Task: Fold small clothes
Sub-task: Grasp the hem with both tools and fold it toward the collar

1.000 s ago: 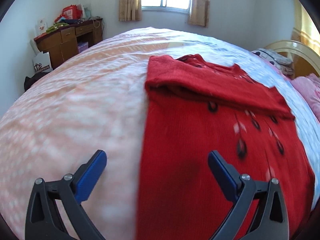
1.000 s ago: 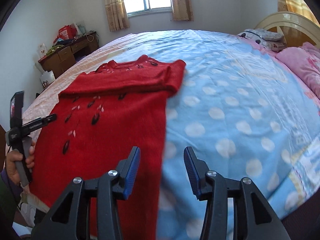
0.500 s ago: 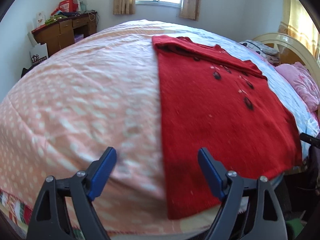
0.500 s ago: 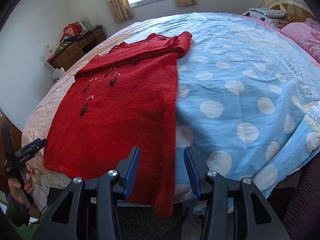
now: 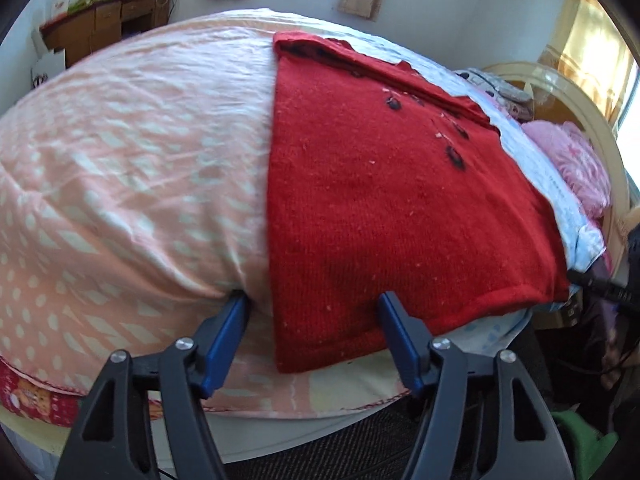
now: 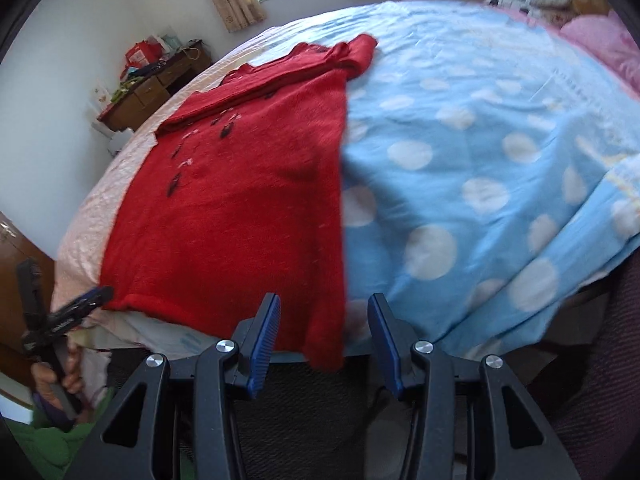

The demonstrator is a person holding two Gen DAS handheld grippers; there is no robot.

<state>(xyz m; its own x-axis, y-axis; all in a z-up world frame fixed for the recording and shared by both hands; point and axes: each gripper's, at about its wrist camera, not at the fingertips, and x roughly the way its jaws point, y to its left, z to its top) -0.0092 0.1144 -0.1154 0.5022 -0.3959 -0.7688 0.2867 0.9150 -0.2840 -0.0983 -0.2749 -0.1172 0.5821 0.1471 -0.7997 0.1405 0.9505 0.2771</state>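
A red knitted sweater with dark embroidered motifs lies flat on the bed, its sleeves folded across the top; its hem hangs over the near bed edge. It also shows in the right wrist view. My left gripper is open, its jaws straddling the sweater's left hem corner at the bed edge. My right gripper is open, its jaws straddling the sweater's right hem corner, which droops off the bed. Neither holds cloth. The left gripper also appears at the left of the right wrist view.
The bed has a pink patterned cover on the left and a blue polka-dot cover on the right. A wooden desk with clutter stands at the far wall. Pink pillows and a headboard are to the right.
Both grippers have drawn back from over the sweater and dropped to its hem at the near bed edge. The right gripper's jaws have opened wider.
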